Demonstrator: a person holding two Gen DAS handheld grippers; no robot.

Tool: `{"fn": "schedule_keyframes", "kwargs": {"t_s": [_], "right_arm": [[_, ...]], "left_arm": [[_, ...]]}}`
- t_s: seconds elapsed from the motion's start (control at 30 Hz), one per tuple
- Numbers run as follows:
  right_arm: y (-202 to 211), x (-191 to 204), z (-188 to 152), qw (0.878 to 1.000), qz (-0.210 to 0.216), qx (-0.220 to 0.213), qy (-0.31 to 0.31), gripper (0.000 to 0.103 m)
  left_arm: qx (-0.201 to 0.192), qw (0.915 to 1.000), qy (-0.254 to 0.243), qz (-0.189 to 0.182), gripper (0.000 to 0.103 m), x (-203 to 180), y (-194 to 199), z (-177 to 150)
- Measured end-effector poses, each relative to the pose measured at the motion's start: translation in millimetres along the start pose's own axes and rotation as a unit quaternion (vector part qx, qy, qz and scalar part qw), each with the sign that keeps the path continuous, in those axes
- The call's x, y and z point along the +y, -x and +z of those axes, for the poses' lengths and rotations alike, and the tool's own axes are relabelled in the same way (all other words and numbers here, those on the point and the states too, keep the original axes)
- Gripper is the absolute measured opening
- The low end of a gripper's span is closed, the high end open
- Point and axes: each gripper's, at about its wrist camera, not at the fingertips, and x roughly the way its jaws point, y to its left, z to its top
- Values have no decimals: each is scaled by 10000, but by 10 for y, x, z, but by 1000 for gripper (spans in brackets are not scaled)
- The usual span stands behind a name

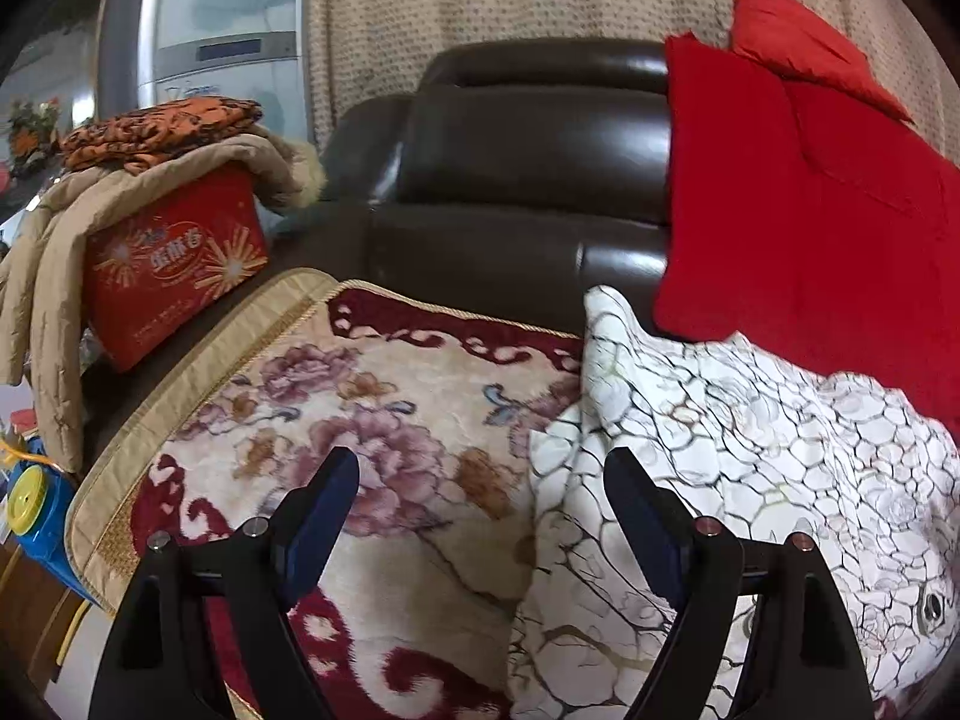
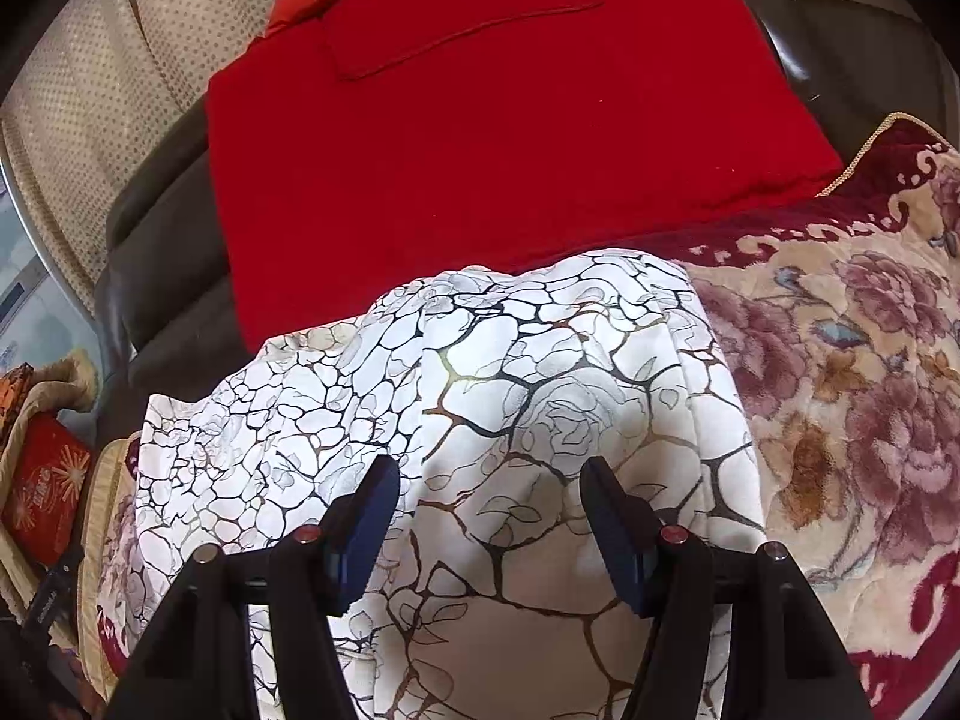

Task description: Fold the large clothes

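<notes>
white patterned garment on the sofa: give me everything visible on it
The white garment is a thin, smooth-looking cloth printed with dark and gold crackle lines and faint rose outlines. It lies crumpled and unfolded, in loose ridges, on the floral seat cover. Its far edge meets the red cloth draped down the sofa back. A round, dark-centred button or snap shows near one edge. Both claws, left and right, hover open over it, neither gripping it.

Left hand-held gripper (image 1: 480, 468) blk frame, navy pads, silver screws, right hand-held gripper (image 2: 489, 480) red screws
</notes>
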Motion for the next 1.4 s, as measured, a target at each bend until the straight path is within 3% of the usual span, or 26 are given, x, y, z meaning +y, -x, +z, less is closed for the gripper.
{"fn": "schedule_keyframes", "kwargs": {"t_s": [0.4, 0.87, 1.0, 1.17, 1.27, 1.4], "right_arm": [[-86, 115, -31, 9999, 48, 80, 78, 66], [-177, 252, -70, 9998, 51, 127, 174, 66], [-194, 232, -72, 9997, -15, 155, 168, 66], [-204, 53, -44, 9996, -89, 220, -168, 66], [-104, -6, -30, 9997, -50, 55, -245, 66], [-15, -162, -4, 9991, 53, -17, -423, 66]], "left_arm": [[-309, 9985, 357, 277, 84, 360, 155, 82], [-238, 9980, 460, 371, 84, 549, 101, 72], [138, 9996, 242, 79, 84, 404, -80, -1], [663, 9954, -134, -676, 84, 41, -263, -135], [811, 9927, -334, -832, 84, -151, -317, -208], [1212, 9879, -752, -618, 84, -390, -535, -346]]}}
